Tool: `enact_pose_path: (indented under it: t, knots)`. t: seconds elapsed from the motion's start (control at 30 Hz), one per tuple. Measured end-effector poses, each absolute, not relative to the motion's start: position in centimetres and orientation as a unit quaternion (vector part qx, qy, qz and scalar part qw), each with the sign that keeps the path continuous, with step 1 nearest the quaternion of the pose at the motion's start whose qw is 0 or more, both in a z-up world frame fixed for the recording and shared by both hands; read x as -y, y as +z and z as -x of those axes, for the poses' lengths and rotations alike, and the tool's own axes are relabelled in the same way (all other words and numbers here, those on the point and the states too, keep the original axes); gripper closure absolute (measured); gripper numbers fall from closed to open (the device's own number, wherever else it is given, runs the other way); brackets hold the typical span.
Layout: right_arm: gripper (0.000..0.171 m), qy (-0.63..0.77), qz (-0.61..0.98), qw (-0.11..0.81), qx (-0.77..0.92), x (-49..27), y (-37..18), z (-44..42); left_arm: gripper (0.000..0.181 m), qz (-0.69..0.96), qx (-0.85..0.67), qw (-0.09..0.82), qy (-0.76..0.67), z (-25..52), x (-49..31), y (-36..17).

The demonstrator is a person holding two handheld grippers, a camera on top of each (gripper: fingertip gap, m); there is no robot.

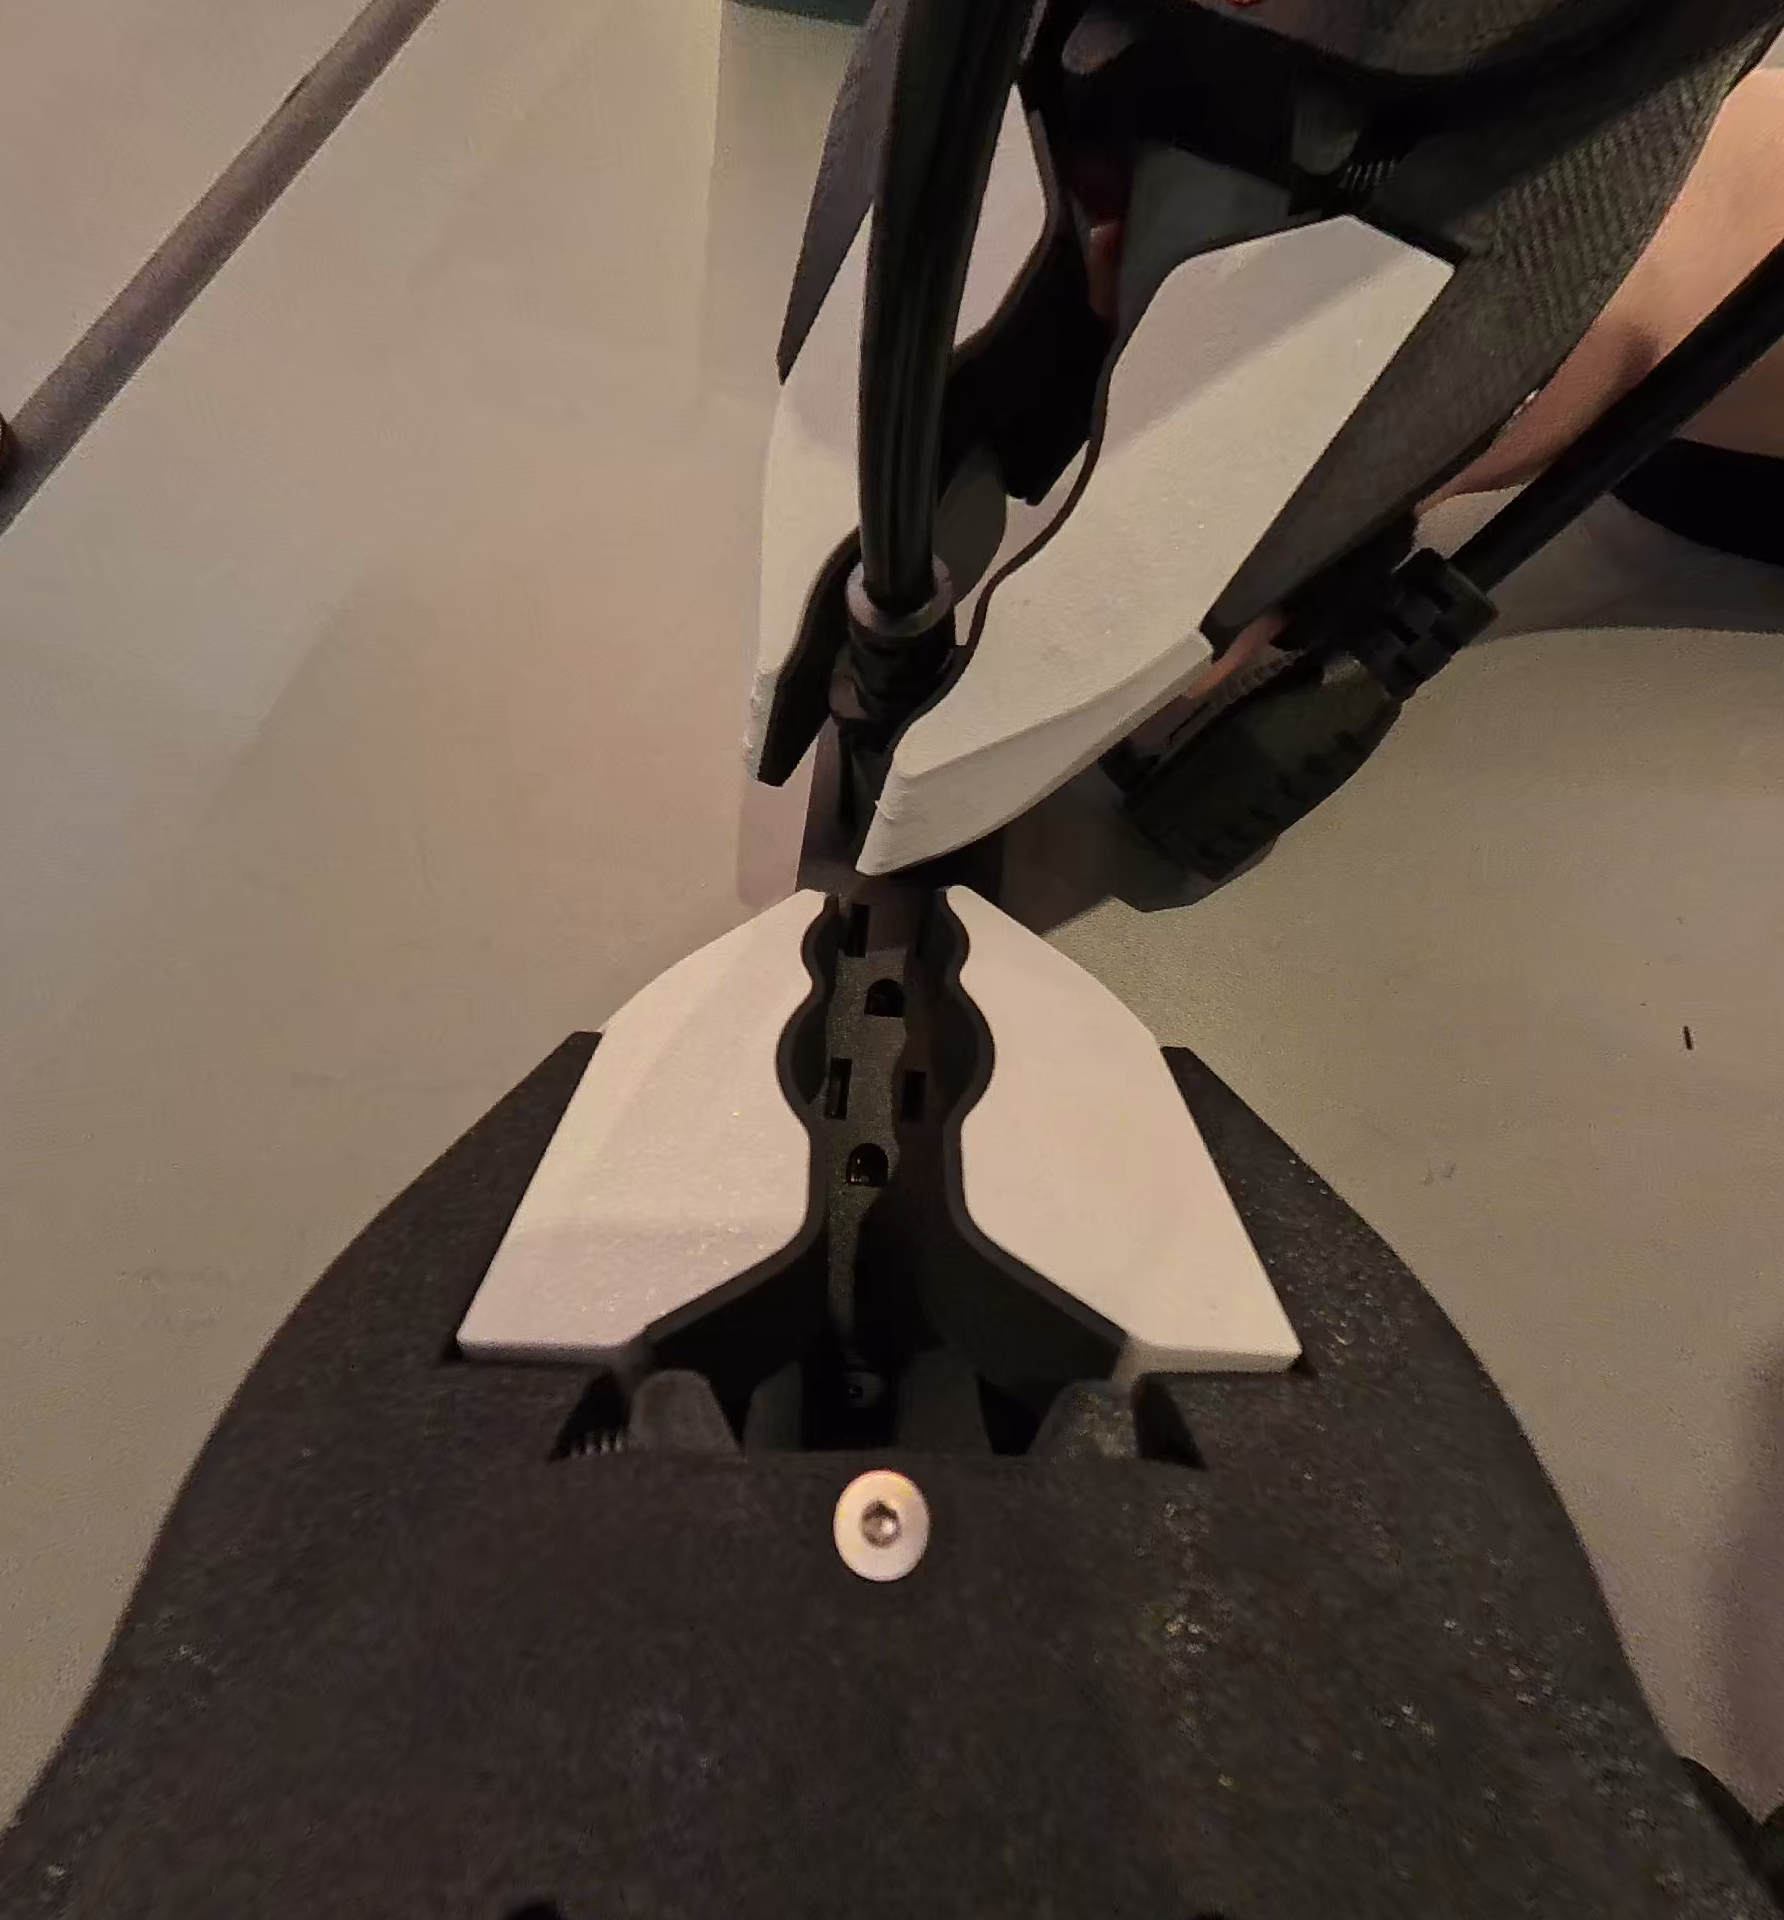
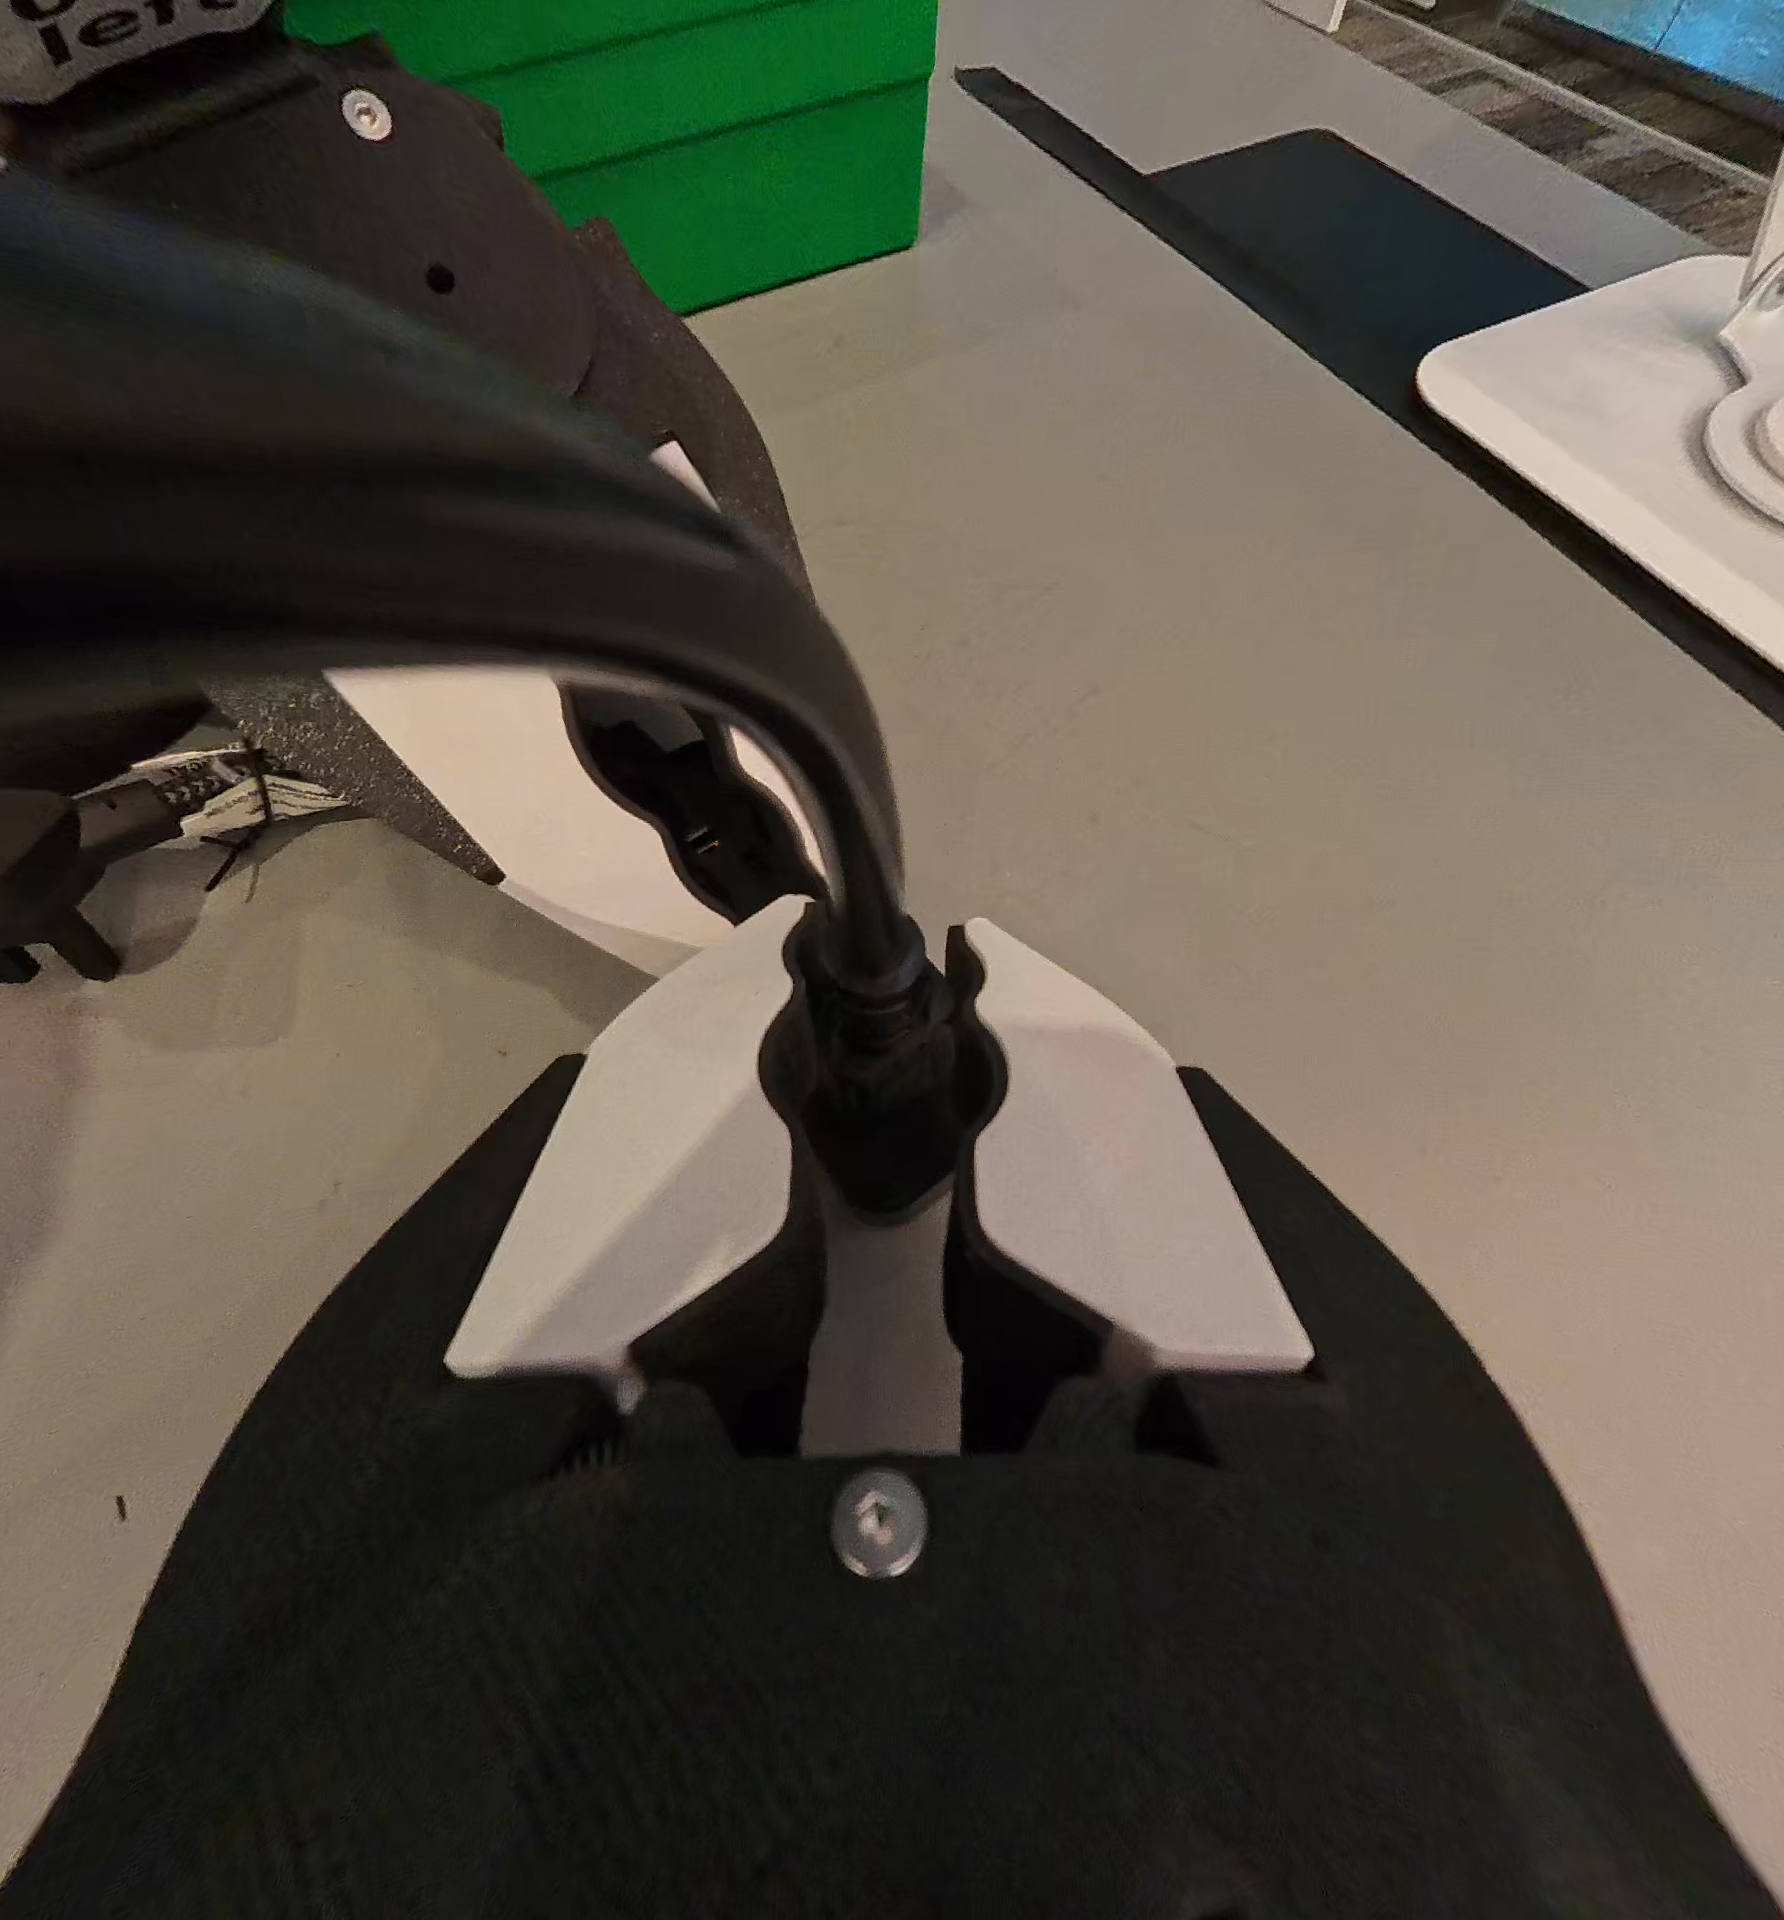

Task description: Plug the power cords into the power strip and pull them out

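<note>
Two hand-held grippers clamp power strip (image 1: 872, 1049), plug (image 2: 872, 1081)

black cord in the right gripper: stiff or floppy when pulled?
Probably semi-stiff: the black cord holds a smooth arch above the right gripper instead of drooping. Its thick jacket likely springs back and tugs sideways on the plug.

The power strip (image 1: 872, 1081) lies on the table (image 1: 368, 644), lengthwise between the fingers of the left claw (image 1: 872, 914). Just beyond its tips the right claw (image 1: 846, 769) comes down from above, closed around a plug (image 2: 872, 1081) over the strip, its cord (image 1: 893, 343) rising behind. A second plug (image 1: 1272, 727) lies on the table to the right, under the right claw. In the right wrist view a box (image 2: 701, 135) stands behind the left claw, and a stand (image 2: 1636, 416) sits far right.
</note>
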State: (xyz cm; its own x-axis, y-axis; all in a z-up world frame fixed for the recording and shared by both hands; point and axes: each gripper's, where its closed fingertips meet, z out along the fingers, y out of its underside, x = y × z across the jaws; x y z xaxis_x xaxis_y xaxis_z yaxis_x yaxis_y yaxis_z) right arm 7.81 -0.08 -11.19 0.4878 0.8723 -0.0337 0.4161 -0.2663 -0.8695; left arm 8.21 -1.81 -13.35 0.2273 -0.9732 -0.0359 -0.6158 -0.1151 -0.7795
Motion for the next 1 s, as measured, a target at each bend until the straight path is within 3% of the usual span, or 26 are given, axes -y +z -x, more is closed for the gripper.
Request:
enact_pose_path:
  t: [0.47,0.8,1.0]
  knots:
    - [0.147,0.36,0.835,0.279,0.308,-0.35,-11.48,-7.79,0.168,0.7,-0.575,0.341,-0.253,-8.6,1.92,-13.3]
    - [0.152,0.284,0.749,0.414,0.432,-0.6,-11.16,-7.79,0.169,0.702,-0.57,0.347,-0.251,-8.64,1.78,-13.36]
    - [0.145,0.364,0.76,0.382,0.38,-0.18,-11.13,-7.74,0.169,0.697,-0.575,0.35,-0.247,-8.66,1.87,-13.34]
